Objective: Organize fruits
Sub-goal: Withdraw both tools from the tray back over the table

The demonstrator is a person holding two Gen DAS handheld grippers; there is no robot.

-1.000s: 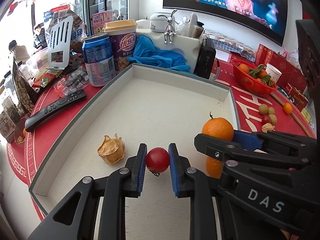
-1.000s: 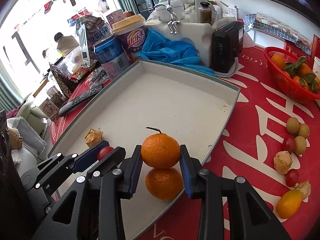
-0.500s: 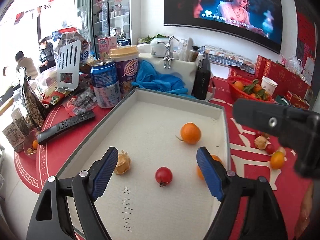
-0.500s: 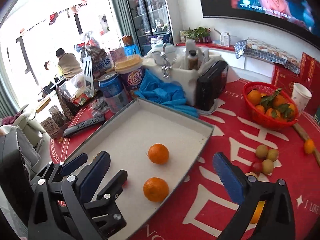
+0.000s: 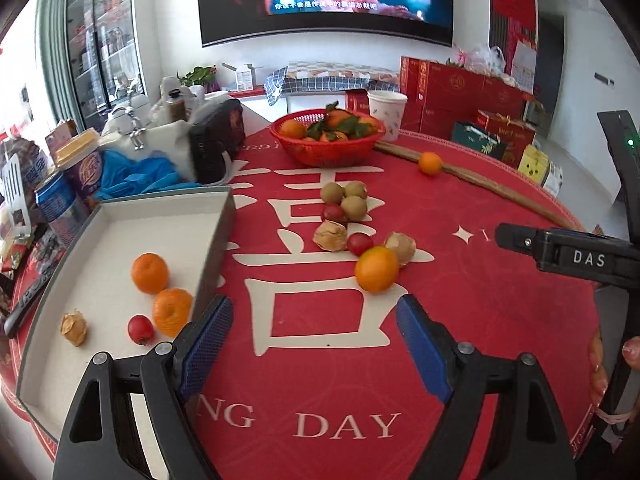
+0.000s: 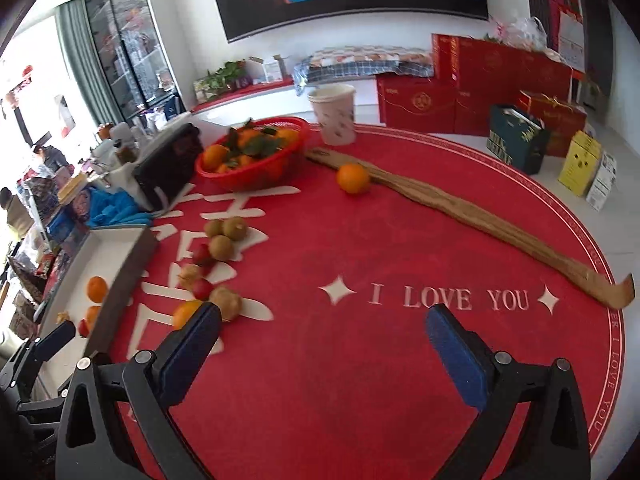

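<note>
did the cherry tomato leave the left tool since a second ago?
Yes. The cherry tomato now lies in the white tray beside an orange; the left tool, jaws opening and empty, has swung right over the red tablecloth.

Both grippers are black plastic, with silver screws at the finger joints and blue ribbed pads inside each finger. The right gripper carries white "DAS" lettering, and a small green light, possibly an indicator, glows above it.
</note>
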